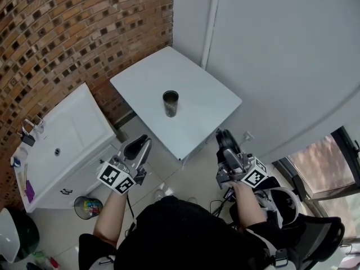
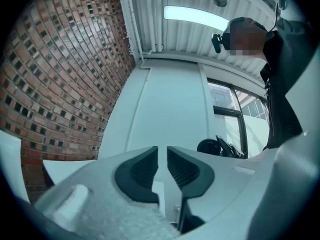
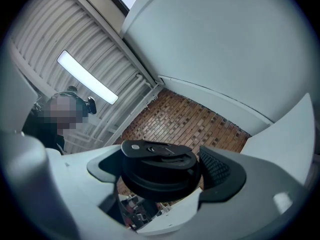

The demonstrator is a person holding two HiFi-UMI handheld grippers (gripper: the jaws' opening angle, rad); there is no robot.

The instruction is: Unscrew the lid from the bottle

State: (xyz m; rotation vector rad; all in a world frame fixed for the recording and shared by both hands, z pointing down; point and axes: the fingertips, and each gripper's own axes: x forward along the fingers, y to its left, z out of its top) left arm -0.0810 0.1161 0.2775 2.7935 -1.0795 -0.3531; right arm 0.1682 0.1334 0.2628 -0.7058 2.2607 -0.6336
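Observation:
A dark bottle (image 1: pixel 170 103) stands upright and without a lid near the middle of a small white table (image 1: pixel 203 110). Both grippers hang off the table's near edge, well short of the bottle. My right gripper (image 1: pixel 225 142) is shut on the black round lid (image 3: pixel 159 168), which sits tilted between its pads (image 3: pixel 217 169). My left gripper (image 1: pixel 139 146) is lower left of the bottle. Its ribbed pads (image 2: pixel 140 171) stand nearly together, with only a thin slit and nothing between them.
A brick wall (image 1: pixel 73 32) runs behind and left of the table. A white cabinet with a sink (image 1: pixel 67 134) stands at the left, with a small bin (image 1: pixel 89 207) below it. A pale wall (image 1: pixel 281 55) is at the right, and a window (image 1: pixel 320 159) at the lower right.

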